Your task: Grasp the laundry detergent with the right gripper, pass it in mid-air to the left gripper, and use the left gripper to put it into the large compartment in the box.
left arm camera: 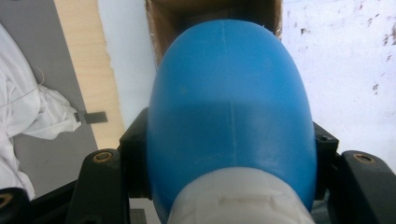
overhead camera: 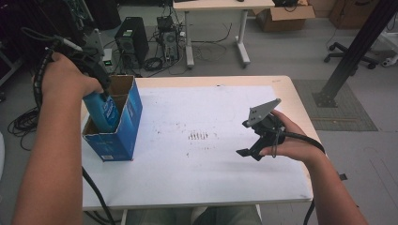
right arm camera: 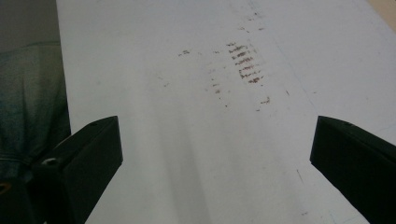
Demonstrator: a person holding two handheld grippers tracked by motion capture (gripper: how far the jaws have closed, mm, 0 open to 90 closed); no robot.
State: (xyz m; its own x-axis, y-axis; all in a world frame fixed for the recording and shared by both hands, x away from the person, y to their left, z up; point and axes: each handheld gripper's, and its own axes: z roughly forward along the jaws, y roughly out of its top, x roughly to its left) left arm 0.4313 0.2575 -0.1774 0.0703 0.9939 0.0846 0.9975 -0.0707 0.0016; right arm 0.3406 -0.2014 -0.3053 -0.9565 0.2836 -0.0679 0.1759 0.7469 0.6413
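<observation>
A blue bottle (overhead camera: 104, 110) with a white cap end stands partly inside an open blue cardboard box (overhead camera: 121, 133) at the table's left side. My left gripper (overhead camera: 101, 86) is shut on the bottle's upper part, above the box's opening. In the left gripper view the blue bottle (left arm camera: 231, 116) bulges between the two black jaws, its white cap (left arm camera: 238, 198) nearest the camera and the box's brown inside (left arm camera: 177, 14) beyond it. My right gripper (overhead camera: 256, 150) rests low over the white mat at the right, open, with nothing between its wide-apart jaws (right arm camera: 215, 154).
A white mat (overhead camera: 197, 140) with dark scuff marks (overhead camera: 198, 136) covers the wooden table (overhead camera: 295, 93). Behind the table are a computer tower (overhead camera: 131, 40), cables, another desk (overhead camera: 216, 5) and cardboard boxes. A black post (overhead camera: 352, 51) stands at the right.
</observation>
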